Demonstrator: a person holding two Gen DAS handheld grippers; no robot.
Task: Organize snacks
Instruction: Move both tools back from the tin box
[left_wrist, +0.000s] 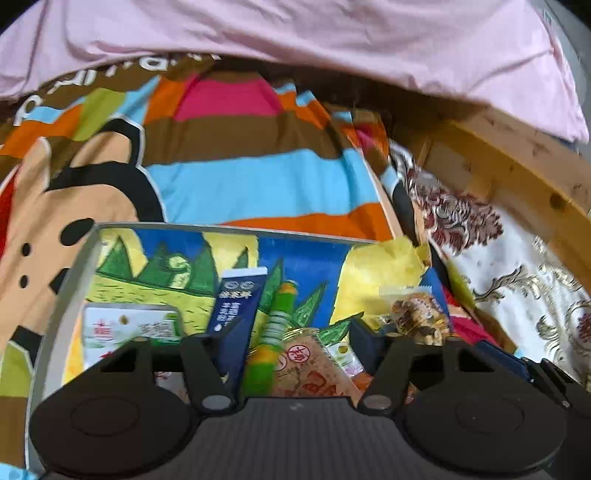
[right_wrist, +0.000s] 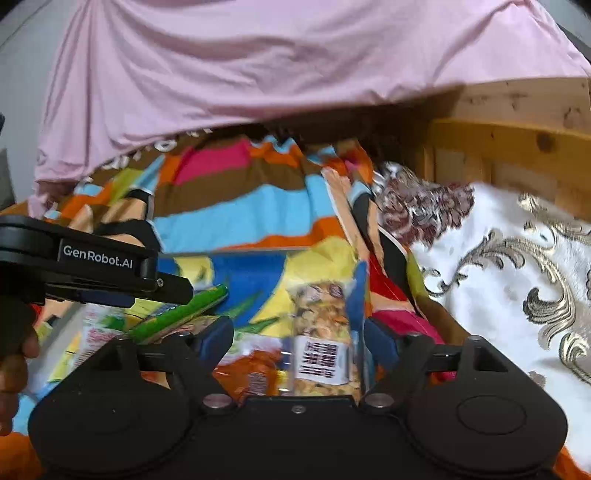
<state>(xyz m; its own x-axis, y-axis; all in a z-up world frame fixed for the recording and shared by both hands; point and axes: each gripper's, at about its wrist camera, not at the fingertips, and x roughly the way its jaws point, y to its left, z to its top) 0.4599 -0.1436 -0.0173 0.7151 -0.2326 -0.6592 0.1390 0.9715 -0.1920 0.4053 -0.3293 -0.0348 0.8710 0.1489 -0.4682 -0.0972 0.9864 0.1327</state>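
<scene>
My left tool (left_wrist: 291, 343) and right tool (right_wrist: 297, 334) both gape apart, holding nothing, above the snack tray (left_wrist: 74, 258).

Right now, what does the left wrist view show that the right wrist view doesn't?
Left wrist only: the dark blue tube, a white and green packet, and the left gripper open over the snacks.

Right wrist only: the barcode label on the nut pack, lying between the open right gripper jaws.

Both: the tray, the green stick pack, the striped blanket.
</scene>
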